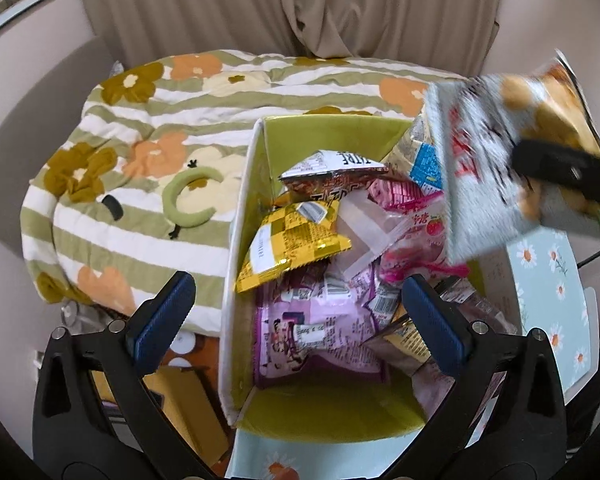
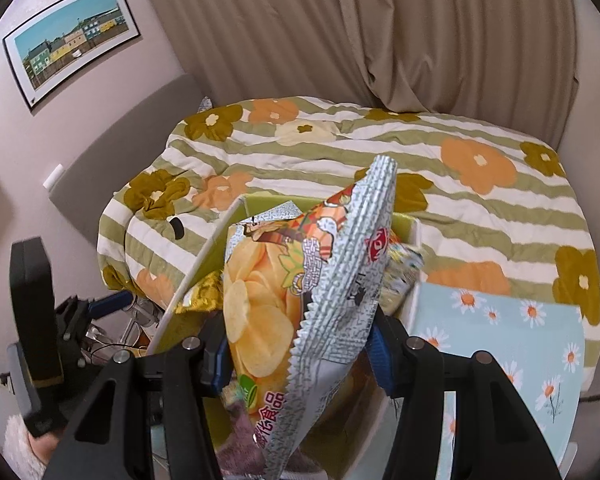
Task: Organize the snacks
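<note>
Bedding comes first: a striped floral quilt (image 1: 148, 152) fills the space behind my work area, under a beige curtain (image 1: 300, 4). Against it stands the storage box (image 1: 256, 184), green inside, daisy print outside, crammed with snacks. On the heap I see a large purple bag (image 1: 312, 336) nearest me, a pink strawberry pack (image 1: 416, 224) at the right, and a yellow checkered packet (image 1: 292, 240) leaning on the left wall. My right gripper (image 2: 300, 356) is clamped on a potato chip bag (image 2: 268, 304), held up over the box's right side. My left gripper (image 1: 296, 312) hangs over the box with its jaws spread wide, nothing between them.
</note>
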`<state>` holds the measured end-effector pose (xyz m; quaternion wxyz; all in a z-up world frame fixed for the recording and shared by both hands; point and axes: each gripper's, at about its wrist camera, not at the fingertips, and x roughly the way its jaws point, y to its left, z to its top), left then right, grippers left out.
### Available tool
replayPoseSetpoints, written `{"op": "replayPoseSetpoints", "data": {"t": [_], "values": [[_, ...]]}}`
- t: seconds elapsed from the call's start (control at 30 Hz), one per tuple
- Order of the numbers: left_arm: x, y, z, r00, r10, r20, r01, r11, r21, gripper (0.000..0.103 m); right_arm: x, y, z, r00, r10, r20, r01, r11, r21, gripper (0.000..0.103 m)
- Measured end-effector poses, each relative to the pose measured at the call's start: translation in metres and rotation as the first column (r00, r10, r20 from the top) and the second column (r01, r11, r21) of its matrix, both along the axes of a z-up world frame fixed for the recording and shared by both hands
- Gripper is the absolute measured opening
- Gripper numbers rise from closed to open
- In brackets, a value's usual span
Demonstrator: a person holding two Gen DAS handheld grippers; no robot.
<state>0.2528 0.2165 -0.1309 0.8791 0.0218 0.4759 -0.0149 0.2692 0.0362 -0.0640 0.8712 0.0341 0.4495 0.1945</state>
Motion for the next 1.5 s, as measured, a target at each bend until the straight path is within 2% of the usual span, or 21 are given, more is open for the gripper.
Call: {"op": "replayPoseSetpoints", "data": {"t": [0.23, 0.27, 0.3, 0.37, 0.63, 0.9, 1.13, 1.5], "values": [[-0.005, 0.011, -0.004, 1.000, 0.023, -0.018, -0.023, 1.000, -0.001, 0.102, 0.027, 0.031, -0.011, 0.999, 0.032, -0.034, -0.033, 0.999, -0.022, 0.054], [-0.006, 0.014, -0.005, 1.000, 0.024, -0.020, -0.024, 1.000, -0.001, 0.102, 0.030, 0.034, -0.015, 0.999, 0.028, -0.044, -0.029, 0.999, -0.019, 0.061], [-0.005, 0.015, -0.005, 0.999, 0.024, -0.021, -0.024, 1.000, -0.001, 0.102, 0.031, 0.035, -0.017, 0.999, 0.020, -0.049, -0.021, 1.000, -0.018, 0.079], [-0.006, 0.017, -0.007, 1.000, 0.021, -0.024, -0.021, 1.000, -0.001, 0.102, 0.029, 0.035, -0.018, 0.999, -0.006, -0.040, 0.005, 1.000, -0.018, 0.101], [-0.013, 0.015, -0.001, 1.000, -0.019, -0.014, 0.019, 1.000, -0.007, 0.102, 0.006, 0.023, -0.010, 0.996, -0.091, -0.004, 0.090, 0.995, -0.053, 0.102], [-0.047, -0.006, 0.042, 0.996, -0.030, 0.083, 0.031, 0.999, -0.010, 0.102, -0.041, -0.007, 0.033, 0.981, -0.151, 0.119, 0.160, 0.984, -0.072, 0.102], [-0.096, -0.038, 0.084, 0.984, -0.015, 0.176, 0.024, 0.999, -0.048, 0.102, -0.108, -0.060, 0.076, 0.944, -0.224, 0.241, 0.250, 0.964, -0.087, 0.102], [-0.169, -0.084, 0.111, 0.966, -0.012, 0.257, 0.026, 0.998, -0.053, 0.102, -0.197, -0.119, 0.090, 0.894, -0.317, 0.316, 0.373, 0.918, -0.134, 0.102]]}}
